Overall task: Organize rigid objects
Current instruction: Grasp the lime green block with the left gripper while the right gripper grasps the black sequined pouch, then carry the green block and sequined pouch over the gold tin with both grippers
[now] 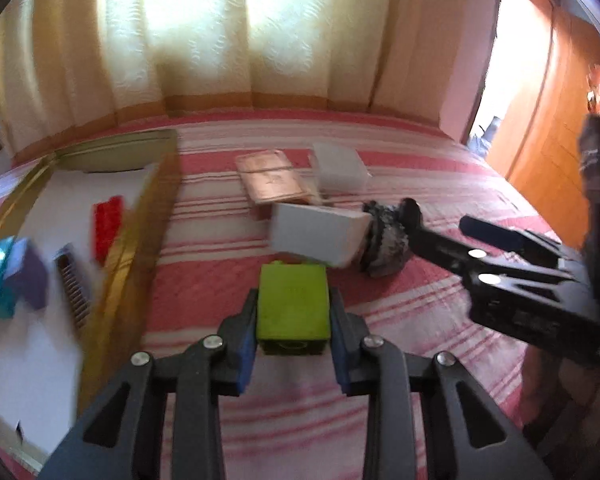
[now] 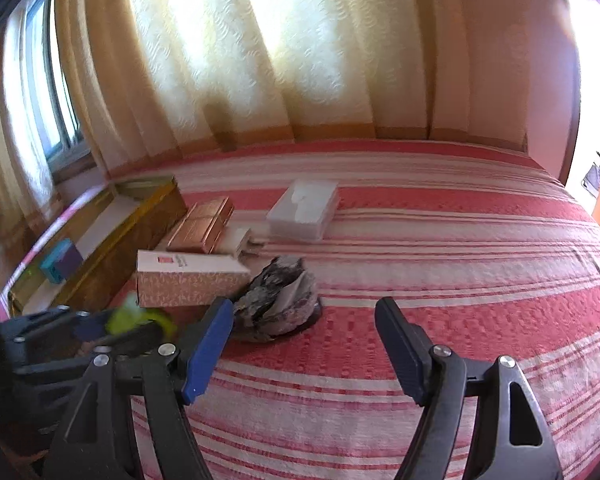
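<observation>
- Left wrist view: the left gripper [image 1: 294, 322] points forward and downward over a bed [image 1: 380, 312] covered in red and white stripes. Its 2 blue pads press the sides of a lime green box [image 1: 293, 304], so the gripper is narrow and holding the box.
- The green box sits in the middle of the bed, toward the near edge. Whether it is already lifted clear of the cover cannot be told.
- An open gold-walled storage box [image 1: 140, 240] lies along the bed's left edge. Inside it are a red block [image 1: 107, 226], a teal and purple box [image 1: 12, 280] and a ribbed item.
- Just beyond the green box lies a white carton [image 1: 318, 236], touching a crumpled grey and black object [image 1: 384, 244]. Farther back are a copper-coloured case [image 1: 270, 176] and a clear plastic box [image 1: 340, 166].
- Right wrist view: the right gripper [image 2: 304, 344] hangs low over the bed, angled down, its jaws wide and holding nothing. The crumpled object [image 2: 278, 302] lies just ahead of its left finger.
- Judgement: the step in hand is carrying the green box to the gold storage box. To do it well, keep the squeeze firm and even, lift straight up before moving left, clear the gold wall, and set the box on a bare patch of the white floor inside.
- Judgement: the right gripper should stay clear of the left gripper's path.
</observation>
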{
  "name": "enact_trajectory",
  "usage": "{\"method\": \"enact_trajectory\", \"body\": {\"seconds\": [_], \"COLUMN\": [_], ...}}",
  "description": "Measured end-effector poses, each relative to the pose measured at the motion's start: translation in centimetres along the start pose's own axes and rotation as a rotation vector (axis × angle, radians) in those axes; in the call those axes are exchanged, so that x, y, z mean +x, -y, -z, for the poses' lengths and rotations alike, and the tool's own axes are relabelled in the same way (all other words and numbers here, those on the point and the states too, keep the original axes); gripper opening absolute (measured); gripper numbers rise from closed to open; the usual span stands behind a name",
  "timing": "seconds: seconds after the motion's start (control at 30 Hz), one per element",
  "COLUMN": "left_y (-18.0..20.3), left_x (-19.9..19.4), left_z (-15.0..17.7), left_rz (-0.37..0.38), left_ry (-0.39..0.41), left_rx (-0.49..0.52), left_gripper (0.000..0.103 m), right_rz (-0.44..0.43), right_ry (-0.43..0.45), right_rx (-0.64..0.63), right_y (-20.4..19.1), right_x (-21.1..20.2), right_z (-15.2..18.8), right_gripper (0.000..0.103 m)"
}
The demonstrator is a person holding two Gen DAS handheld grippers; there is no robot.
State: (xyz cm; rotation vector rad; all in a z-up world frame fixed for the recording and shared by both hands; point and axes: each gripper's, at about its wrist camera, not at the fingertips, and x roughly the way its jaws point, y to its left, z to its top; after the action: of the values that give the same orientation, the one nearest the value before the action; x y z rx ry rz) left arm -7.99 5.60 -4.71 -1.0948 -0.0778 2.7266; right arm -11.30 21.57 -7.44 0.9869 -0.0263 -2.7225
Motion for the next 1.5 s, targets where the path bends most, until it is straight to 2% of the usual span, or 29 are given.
{"method": "enact_trajectory", "body": {"seconds": [0.07,0.2,0.33,0.57,0.63,0.73,0.93,1.13,1.33,1.5], "left_y": [-0.7,-1.5,-1.6,-1.1,-1.4,-1.9,-1.7,-1.7,-1.9,-2.0], "left_x": [-0.9,-1.8,-1.3,-0.5,-0.3,-0.5,-0.9,-2.1,-2.7,-3.4], "left_z": [0.9,1.2,1.0,0.4,0.6,0.7,0.8,1.1,1.1,1.4], "left_rz": [-0.034,-0.033,-0.017,0.012,0.038,0.059,0.054,0.045,0.050,0.059], "left_ry": [0.036,0.081,0.066,0.042,0.028,0.040,0.063,0.124,0.163,0.205], "left_rx": [-0.009,-0.033,-0.035,-0.017,-0.027,-0.043,-0.042,-0.041,-0.045,-0.052], "left_gripper": [0.030,0.030,0.030,0.030,0.030,0.030,0.030,0.030,0.030,0.030], "right_rz": [0.010,0.025,0.027,0.042,0.031,-0.006,-0.026,-0.032,-0.014,-0.046], "right_ry": [-0.028,-0.059,-0.100,-0.109,-0.141,-0.149,-0.145,-0.073,0.033,0.107], "right_rx": [-0.025,-0.038,-0.035,-0.034,-0.037,-0.023,-0.042,-0.016,-0.041,-0.034], "right_y": [-0.8,-1.6,-1.8,-2.0,-2.1,-1.7,-1.5,-1.0,-1.7,-1.9], "right_x": [0.7,1.7,2.8,3.7,4.2,4.2,3.5,2.1,0.2,-1.1], "right_z": [-0.1,-0.3,-0.6,-1.2,-1.2,-1.1,-0.5,-0.4,-0.4,-0.5], "right_gripper": [0.075,0.075,0.075,0.075,0.075,0.073,0.072,0.071,0.071,0.071]}}
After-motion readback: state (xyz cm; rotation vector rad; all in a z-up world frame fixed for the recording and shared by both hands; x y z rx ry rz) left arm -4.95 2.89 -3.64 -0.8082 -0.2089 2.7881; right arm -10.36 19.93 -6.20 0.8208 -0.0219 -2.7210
